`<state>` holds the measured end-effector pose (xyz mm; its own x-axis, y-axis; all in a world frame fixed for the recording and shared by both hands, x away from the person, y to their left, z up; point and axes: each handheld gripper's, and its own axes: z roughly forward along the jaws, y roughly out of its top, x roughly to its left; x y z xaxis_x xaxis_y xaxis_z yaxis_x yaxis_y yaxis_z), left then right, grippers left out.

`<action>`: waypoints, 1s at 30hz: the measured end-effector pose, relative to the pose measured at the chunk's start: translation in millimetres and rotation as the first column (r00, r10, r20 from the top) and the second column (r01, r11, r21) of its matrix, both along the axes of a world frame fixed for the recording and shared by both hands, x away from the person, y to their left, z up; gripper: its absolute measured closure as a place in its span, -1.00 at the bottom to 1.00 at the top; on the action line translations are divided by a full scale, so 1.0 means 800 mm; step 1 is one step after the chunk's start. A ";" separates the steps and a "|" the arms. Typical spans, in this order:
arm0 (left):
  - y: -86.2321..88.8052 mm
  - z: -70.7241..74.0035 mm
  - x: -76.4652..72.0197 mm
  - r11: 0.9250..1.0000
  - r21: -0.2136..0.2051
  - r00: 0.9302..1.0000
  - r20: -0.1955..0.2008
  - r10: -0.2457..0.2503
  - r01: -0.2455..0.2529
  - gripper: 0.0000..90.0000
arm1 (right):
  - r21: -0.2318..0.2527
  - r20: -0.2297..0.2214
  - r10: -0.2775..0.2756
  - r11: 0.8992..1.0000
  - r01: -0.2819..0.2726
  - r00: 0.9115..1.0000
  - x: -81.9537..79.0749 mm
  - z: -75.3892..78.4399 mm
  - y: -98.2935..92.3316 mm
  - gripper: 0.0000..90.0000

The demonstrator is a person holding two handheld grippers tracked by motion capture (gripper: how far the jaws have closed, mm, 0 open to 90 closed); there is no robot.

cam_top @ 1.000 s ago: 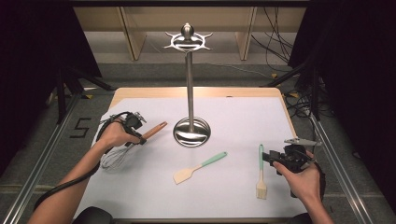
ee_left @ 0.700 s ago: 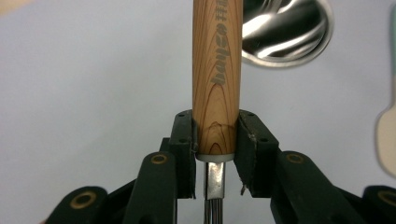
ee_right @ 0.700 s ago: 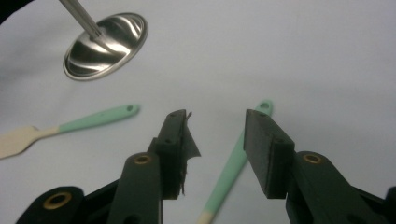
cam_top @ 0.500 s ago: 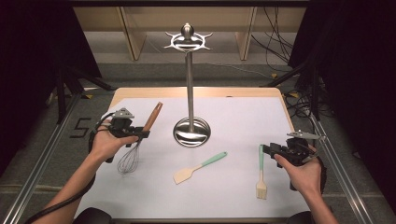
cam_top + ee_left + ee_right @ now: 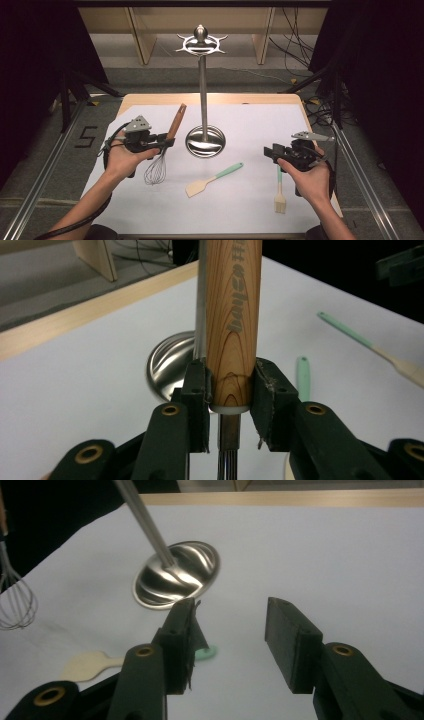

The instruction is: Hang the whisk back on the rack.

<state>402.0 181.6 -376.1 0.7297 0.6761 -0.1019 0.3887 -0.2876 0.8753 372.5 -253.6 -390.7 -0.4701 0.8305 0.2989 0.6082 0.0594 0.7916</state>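
Observation:
My left gripper (image 5: 167, 141) is shut on the wooden handle of a wire whisk (image 5: 156, 170), held above the white sheet. The handle points up and away, and the wire head hangs toward the person. In the left gripper view both pads clamp the handle's lower end (image 5: 232, 315). My right gripper (image 5: 270, 152) hovers at the right above a green-handled pastry brush (image 5: 279, 192). Its jaws have just been opening, and nothing is between them (image 5: 230, 640). A mint-handled spatula (image 5: 212, 180) lies between the two hands.
A tall steel utensil stand (image 5: 202, 75) with hooks at its top rises from a round base (image 5: 205, 141) at mid-table. The white sheet (image 5: 250, 120) covers a wooden tabletop. Metal rails run along both sides, and cables lie on the floor behind.
The left hand has lifted the whisk off the sheet and swung it from lying flat to handle-up. The right hand has risen from beside the brush, its jaws wider apart.

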 end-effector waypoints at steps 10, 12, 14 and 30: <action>-0.041 0.010 -0.014 0.999 -0.030 0.998 0.039 -0.039 0.041 0.53 | 0.053 0.045 0.109 0.992 -0.112 0.993 -0.010 0.029 0.032 0.24; -0.053 0.012 -0.015 0.998 -0.029 0.997 0.048 -0.055 0.056 0.53 | 0.057 0.056 0.125 0.990 -0.128 0.991 -0.013 0.041 0.042 0.25; -0.061 0.013 -0.015 0.997 -0.025 0.996 0.057 -0.071 0.073 0.53 | 0.065 0.071 0.144 0.987 -0.149 0.987 -0.013 0.047 0.048 0.25; -0.133 0.013 -0.023 0.987 0.055 0.986 0.063 -0.153 0.150 0.53 | 0.130 0.125 0.208 0.966 -0.224 0.970 0.005 0.070 0.109 0.22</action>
<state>383.3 75.2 -365.4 0.8283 0.5600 -0.0188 0.2786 -0.3824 0.8810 376.8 -166.6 -335.0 -0.6699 0.6582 0.3435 0.5029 0.0621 0.8621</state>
